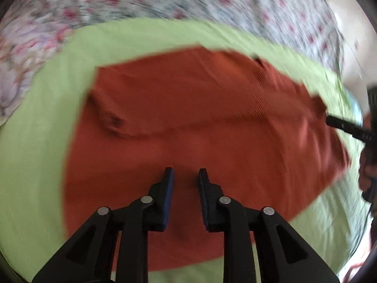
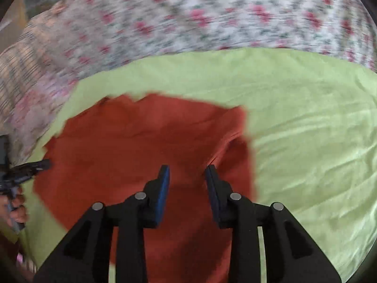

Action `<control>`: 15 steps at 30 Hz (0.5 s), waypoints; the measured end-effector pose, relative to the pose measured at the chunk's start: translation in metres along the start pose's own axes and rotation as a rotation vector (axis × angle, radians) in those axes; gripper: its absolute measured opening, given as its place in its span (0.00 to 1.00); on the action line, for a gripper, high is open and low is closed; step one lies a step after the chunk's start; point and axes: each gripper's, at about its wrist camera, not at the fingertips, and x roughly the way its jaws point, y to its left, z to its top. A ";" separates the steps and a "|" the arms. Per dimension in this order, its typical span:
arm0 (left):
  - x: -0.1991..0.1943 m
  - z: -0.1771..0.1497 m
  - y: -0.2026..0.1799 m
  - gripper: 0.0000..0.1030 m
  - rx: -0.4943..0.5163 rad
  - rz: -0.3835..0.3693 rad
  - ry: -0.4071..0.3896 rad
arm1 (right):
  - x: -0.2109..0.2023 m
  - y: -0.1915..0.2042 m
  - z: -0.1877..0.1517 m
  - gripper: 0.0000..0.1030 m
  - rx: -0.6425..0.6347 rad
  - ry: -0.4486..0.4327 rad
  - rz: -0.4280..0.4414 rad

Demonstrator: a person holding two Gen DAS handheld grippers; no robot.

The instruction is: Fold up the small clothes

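The rust-orange garment lies flat on the green sheet over the floral bed, directly under both my grippers. Left gripper and right gripper hover with fingers spread — empty — the right one nearer the creased right edge.

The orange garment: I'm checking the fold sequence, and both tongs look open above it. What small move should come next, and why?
Probably lower the right tongs onto the raised wrinkle near the orange garment's right edge and close there. Both the right and left tongs are open and hold nothing, and the garment lies spread on the green sheet, so no fold can start without a grip.
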 end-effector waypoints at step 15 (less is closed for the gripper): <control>0.027 0.112 0.083 0.35 -0.200 0.228 -0.079 | 0.036 -0.054 0.063 0.32 0.142 -0.060 -0.245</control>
